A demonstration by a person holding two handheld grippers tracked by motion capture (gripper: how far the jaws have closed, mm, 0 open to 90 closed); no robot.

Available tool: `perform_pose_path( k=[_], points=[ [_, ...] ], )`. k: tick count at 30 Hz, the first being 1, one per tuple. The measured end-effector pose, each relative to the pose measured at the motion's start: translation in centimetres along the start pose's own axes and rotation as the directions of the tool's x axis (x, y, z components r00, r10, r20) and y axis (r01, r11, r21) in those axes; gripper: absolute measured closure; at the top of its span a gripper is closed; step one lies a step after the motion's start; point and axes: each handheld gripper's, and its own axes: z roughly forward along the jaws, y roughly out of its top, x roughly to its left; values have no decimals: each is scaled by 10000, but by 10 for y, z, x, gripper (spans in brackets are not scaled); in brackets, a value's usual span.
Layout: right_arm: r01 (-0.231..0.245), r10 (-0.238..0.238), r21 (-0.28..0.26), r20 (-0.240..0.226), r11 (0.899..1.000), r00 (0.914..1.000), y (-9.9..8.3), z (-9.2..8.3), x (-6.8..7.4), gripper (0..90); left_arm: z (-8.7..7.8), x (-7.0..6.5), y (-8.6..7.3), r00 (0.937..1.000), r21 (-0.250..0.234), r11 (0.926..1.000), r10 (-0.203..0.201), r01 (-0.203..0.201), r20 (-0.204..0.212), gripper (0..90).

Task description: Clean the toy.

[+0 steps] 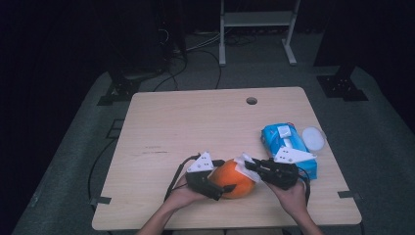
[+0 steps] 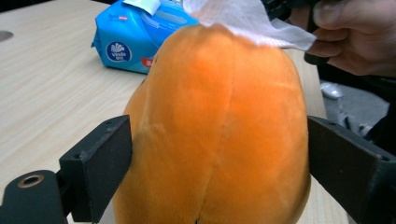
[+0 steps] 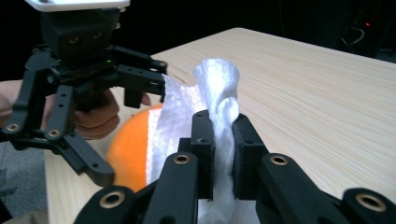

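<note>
An orange plush fruit (image 1: 232, 179) — rounded, soft-napped, with a stitched seam running down its middle in the left gripper view — rests on the near part of the table (image 1: 195, 117), between the two hands. The left gripper (image 1: 215, 188) straddles it: its flat black jaws stand spread wide on either side of the plush body, the left one right at the fabric, the right one just beside it, and whether either pad presses cannot be told. The right gripper (image 1: 250, 166) has its jaws pressed together on a white wipe (image 3: 219, 107), a thin, fibrous, crumpled sheet that bunches up above the pinch and drapes over the top of the orange fruit (image 2: 215, 130). In the left gripper view the wipe (image 2: 247, 21) lies on the crown of the fruit, with the fingers (image 2: 345, 28) of the right hand close behind. Beyond the right hand lies a glossy blue pack of wipes (image 1: 288, 147) with a white flap on top, and just beside it a round white lid (image 1: 313, 138). The tabletop is pale wood-grain laminate, matte, with rounded corners and a cable hole (image 1: 251, 101) near its far edge — around it grey floor, black cables and a white metal frame (image 1: 257, 29) stand in a dark room.
</note>
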Motion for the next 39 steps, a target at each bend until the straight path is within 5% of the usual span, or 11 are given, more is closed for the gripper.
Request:
perform_pose_path(
  k=[4,6,7,11,14,15,18,22,25,32,39],
  points=[
    [-234,232,100,226,9997,9995,-4,-1,-8,807,0,4,-4,9992,-96,9995,-284,287,288,105],
    [-536,535,36,125,9986,9985,-5,-2,-10,807,-2,2,-3,9997,-47,9998,-211,212,157,223],
    [-378,378,-3,199,9993,9991,-3,-1,-7,808,-3,-1,-1,9999,-9,9999,-111,111,11,314],
    [-275,278,-335,86,9991,9996,2,-4,-1,809,-11,-8,10,9990,240,9994,253,-244,-372,356],
    [-323,292,-661,-466,9973,9985,7,-4,5,809,-10,-12,15,9949,597,9965,627,-581,-795,366],
    [86,-115,-531,-546,9986,9984,11,1,17,808,-9,-14,15,9948,611,9963,645,-598,-787,369],
    [349,-388,-548,-718,9979,9967,14,5,26,808,-10,-17,17,9953,657,9959,661,-615,-706,372],
    [312,-352,-578,-697,9978,9969,15,4,26,809,-15,-17,20,9951,540,9959,757,-723,-641,371],
    [114,-117,-62,-457,9999,9989,8,9,17,809,-11,-12,13,9981,604,9973,437,-411,-426,338],
    [-158,158,348,-17,9993,9999,-1,8,2,808,-5,-3,6,9998,189,9998,3,0,-187,131],
    [-523,515,408,208,9978,9985,-6,6,-8,808,-4,-2,4,9999,187,9998,121,-119,-101,131]
  ],
)
